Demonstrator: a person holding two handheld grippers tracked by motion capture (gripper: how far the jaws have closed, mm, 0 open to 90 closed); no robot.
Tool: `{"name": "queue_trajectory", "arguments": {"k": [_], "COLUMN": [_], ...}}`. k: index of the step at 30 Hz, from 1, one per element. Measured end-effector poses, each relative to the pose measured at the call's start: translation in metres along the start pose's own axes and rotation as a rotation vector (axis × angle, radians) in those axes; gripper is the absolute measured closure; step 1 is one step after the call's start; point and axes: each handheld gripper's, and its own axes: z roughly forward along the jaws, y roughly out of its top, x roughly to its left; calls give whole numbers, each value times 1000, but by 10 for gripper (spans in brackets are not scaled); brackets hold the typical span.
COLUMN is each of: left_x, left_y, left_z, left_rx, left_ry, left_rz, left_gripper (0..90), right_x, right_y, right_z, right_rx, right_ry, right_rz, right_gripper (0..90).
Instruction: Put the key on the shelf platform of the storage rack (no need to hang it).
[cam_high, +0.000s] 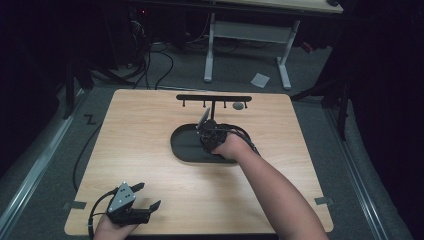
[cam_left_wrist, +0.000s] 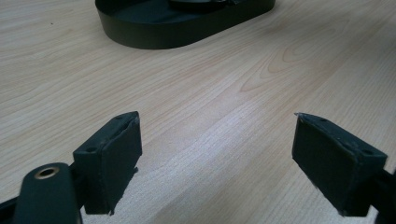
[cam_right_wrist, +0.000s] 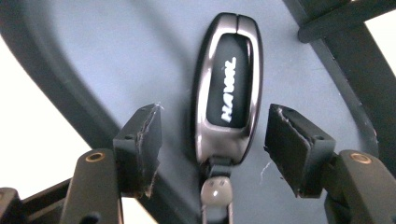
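Note:
A dark key fob (cam_right_wrist: 229, 88) with silver trim and white lettering lies flat in the black oval tray (cam_right_wrist: 116, 56). My right gripper (cam_right_wrist: 212, 144) is open, one jaw on each side of the fob's lower end and neither touching it. In the high view the right gripper (cam_high: 207, 132) points down into the tray (cam_high: 182, 147) at the table's middle. Near the front left edge, my left gripper (cam_high: 148, 195) stays open with nothing between its jaws. The left gripper view has those jaws (cam_left_wrist: 217, 158) spread wide over bare wood, the tray (cam_left_wrist: 154, 35) farther ahead.
A black T-shaped stand (cam_high: 214, 98) with several hooks rises from the tray's far side, and a small grey object (cam_high: 238, 105) hangs on it. Its post (cam_right_wrist: 345, 51) passes right of the fob. Bare wooden table (cam_high: 135, 125) surrounds the tray.

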Motion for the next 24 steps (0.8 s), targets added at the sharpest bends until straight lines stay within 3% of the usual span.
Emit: {"name": "queue_trajectory", "arguments": {"k": [2,3,8,12,15,18,21,24], "left_x": [-1,-2,-3,-3,-3,-3,-3,-3], "left_y": [0,0,0,0,0,0,-1,-1], "left_z": [1,2,3,4,4,4,5,5], "left_rx": [1,9,17,16,16,24,22,22], "left_ry": [-1,-4,-5,-3,0,1,4,7], "left_rz": [3,6,13,11,7,14,11,10], "left_gripper": [166,166,166,165,166,166,166,166], "right_x": [2,3,7,6,5,6,7,9], "right_y": [-8,-17,-40,-69,-81,-97,-120,-131], "right_z": [-8,-16,-27,-37,-40,-43,-40,-38], "right_rx": [-26,-71,-128,-182,-214,-251,-291,-318], "right_ry": [1,18,7,-22,-19,-50,-36,-47], "right_rz": [3,21,19,97,129,127,166,178], "right_gripper": [348,348,335,281,282,287,288,288]}}
